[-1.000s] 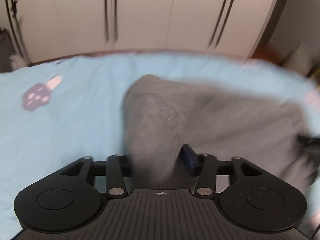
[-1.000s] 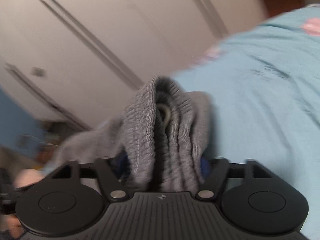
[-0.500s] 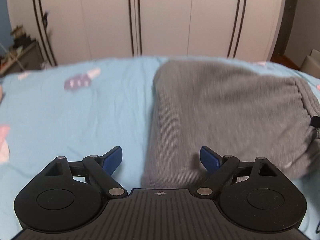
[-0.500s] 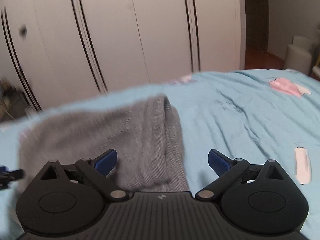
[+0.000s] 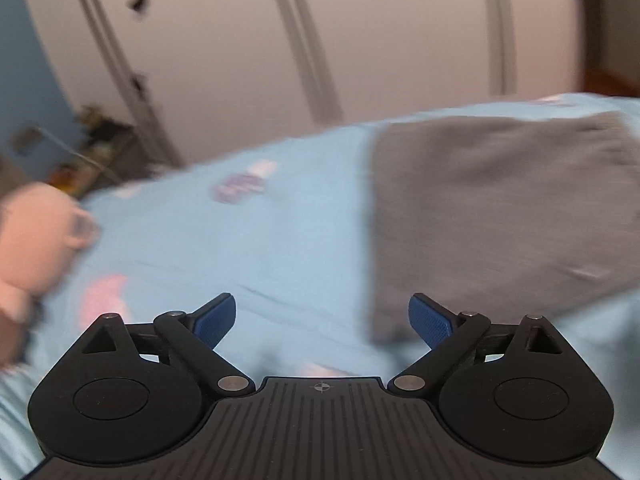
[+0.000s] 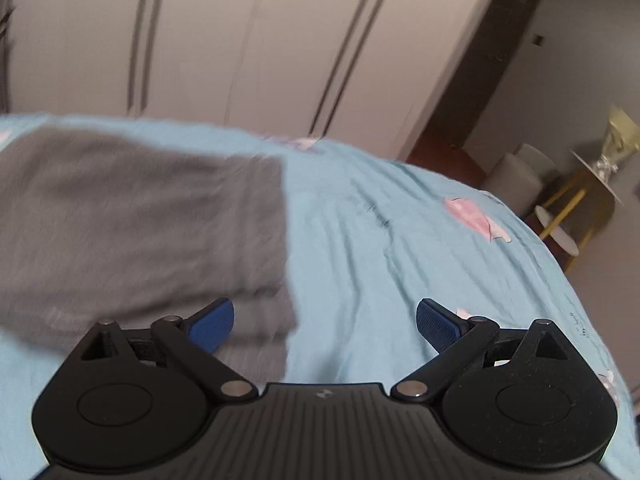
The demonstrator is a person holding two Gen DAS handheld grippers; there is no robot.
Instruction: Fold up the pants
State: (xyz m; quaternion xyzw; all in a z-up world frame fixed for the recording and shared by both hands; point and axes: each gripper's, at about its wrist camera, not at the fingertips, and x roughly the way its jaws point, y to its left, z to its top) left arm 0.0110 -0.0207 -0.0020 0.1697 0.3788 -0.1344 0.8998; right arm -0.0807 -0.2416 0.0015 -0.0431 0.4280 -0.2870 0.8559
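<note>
My left gripper [image 5: 322, 322] has just been opening and now stands wide and empty over the sheet [image 5: 248, 248], with the pants [image 5: 500, 208] lying flat ahead to its right. My right gripper [image 6: 325, 324], jaws just spread too, holds nothing; the pants' edge lies under its left finger. I judge a fold just laid down; next I check whether another fold is needed.

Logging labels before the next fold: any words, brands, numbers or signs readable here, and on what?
None can be read.
Dark scribbles on the blue sheet and near its right edge: too small to read.
Pink and purple prints on the sheet: blurred pictures, no lettering.
Grey pants: no visible label.
</note>
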